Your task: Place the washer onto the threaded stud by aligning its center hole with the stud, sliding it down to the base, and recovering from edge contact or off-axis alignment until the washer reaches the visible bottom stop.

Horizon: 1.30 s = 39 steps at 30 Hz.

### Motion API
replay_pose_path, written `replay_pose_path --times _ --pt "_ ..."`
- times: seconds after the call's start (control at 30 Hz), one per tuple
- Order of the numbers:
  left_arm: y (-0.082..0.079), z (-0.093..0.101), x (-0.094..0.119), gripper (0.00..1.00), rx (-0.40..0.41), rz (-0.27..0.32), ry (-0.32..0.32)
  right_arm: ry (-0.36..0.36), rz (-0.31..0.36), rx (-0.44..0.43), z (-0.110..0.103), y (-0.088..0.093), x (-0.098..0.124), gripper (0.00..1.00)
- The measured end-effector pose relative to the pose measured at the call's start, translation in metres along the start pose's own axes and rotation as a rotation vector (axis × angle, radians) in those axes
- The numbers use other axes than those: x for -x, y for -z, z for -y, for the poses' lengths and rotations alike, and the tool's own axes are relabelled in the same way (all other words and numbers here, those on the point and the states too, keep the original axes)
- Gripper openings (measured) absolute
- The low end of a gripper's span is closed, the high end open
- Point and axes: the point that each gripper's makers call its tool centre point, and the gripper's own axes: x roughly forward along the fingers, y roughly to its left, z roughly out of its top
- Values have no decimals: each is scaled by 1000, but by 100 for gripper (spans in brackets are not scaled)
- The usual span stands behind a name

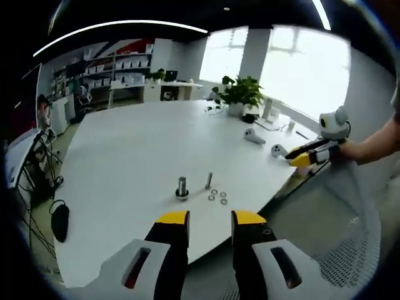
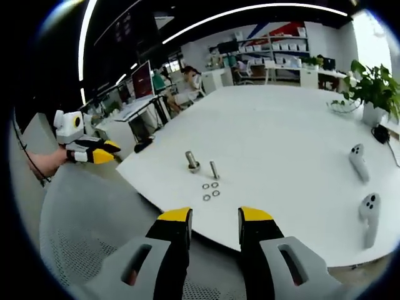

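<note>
A thin threaded stud (image 1: 209, 180) (image 2: 214, 169) stands upright on the white table (image 1: 144, 144) (image 2: 281, 131), near the edge closest to me. Beside it stands a thicker bolt with a nut at its base (image 1: 182, 187) (image 2: 192, 161). Several small washers (image 1: 218, 197) (image 2: 210, 190) lie flat on the table just in front of the stud. My left gripper (image 1: 210, 219) (image 2: 94, 152) hovers short of the table edge, open and holding nothing. My right gripper (image 2: 215, 215) (image 1: 309, 153) is also open and bare, off the table's edge, with a hand on it.
Two white hand controllers (image 1: 254, 135) (image 2: 357, 159) lie on the table towards a potted plant (image 1: 240, 94) (image 2: 375, 87). A mesh chair back (image 1: 350, 237) (image 2: 87, 231) stands against the table edge. Shelves and desks fill the far room, with a seated person (image 2: 187, 84).
</note>
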Motion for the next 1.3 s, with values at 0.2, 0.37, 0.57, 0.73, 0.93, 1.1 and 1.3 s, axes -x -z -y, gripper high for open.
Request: replay_pose_path --times 0.2,0.37,0.57,0.73,0.93,1.1,1.3 --pt "-4 8 -1 22 94 44 91 17 -67 -3 1 10 -4 32" --pt "-4 16 -2 22 73 40 125 29 -120 14 1 18 -5 32" --pt "-6 23 -3 20 107 49 179 50 -149 8 4 22 -3 31" --pt "-6 17 -3 20 122 50 157 23 -165 9 0 25 -5 31" --pt "-7 13 -3 19 125 60 135 -13 -119 -3 -5 17 -6 33" --pt "-10 4 0 19 141 87 86 4 -82 -13 -2 13 -3 33" --pt "5 0 -5 20 159 6 57 -55 -21 -56 -4 6 -2 40"
